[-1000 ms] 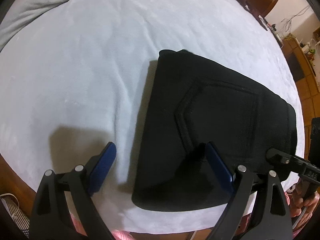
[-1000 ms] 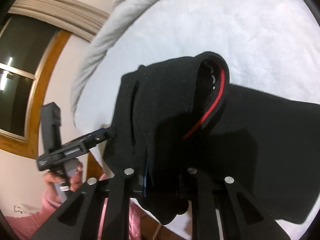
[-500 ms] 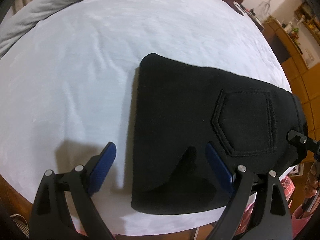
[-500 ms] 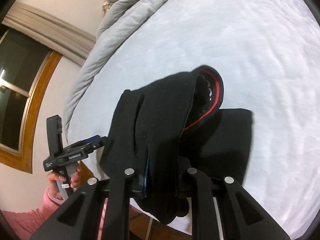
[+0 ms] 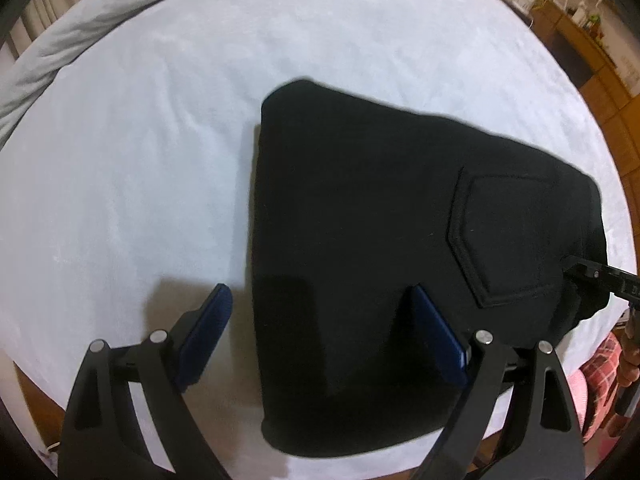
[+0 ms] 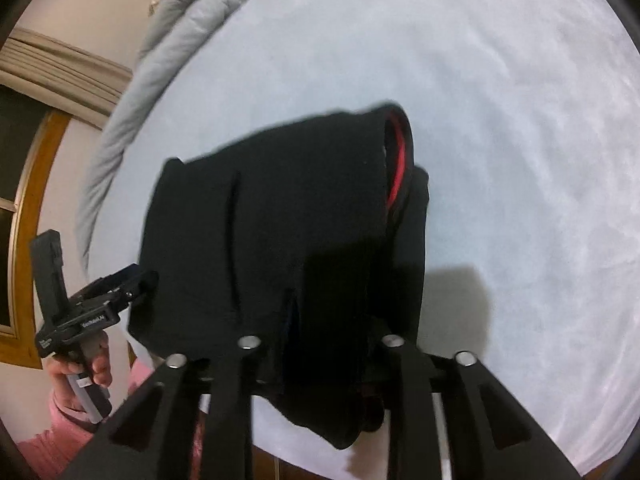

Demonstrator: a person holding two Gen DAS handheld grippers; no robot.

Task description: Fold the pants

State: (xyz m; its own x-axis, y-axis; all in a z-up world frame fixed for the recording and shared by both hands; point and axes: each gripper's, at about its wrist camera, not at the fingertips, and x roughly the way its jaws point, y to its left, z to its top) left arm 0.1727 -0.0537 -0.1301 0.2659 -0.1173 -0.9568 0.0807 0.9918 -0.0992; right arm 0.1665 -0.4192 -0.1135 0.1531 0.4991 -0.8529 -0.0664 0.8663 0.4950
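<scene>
Black pants (image 5: 384, 264) lie on the bed (image 5: 152, 140) as a compact folded stack, back pocket (image 5: 516, 240) facing up, near the bed's front edge. Waist end, with its red inner band (image 6: 398, 168), is lifted off the sheet and draped between the fingers of the right gripper (image 6: 324, 320); those fingers have just been opening, with fabric bunched in the gap. Pads are hidden by cloth, so can't tell whether they're pinching or already letting go. My read: last fold is being laid down and the right side is releasing so the waist settles flat on the stack. Left gripper (image 5: 320, 320) hovers over the stack's near-left corner, fingers spread wide, nothing between them, one pad over the sheet, the other over the cloth. Likely parked there to pin or square the edge if the stack shifts during release. Person's hand (image 6: 80, 376) on the left gripper handle shows in the right view, pink sleeve (image 6: 44, 440) below. Grey duvet (image 6: 176, 40) is pushed to the far edge, well clear.
</scene>
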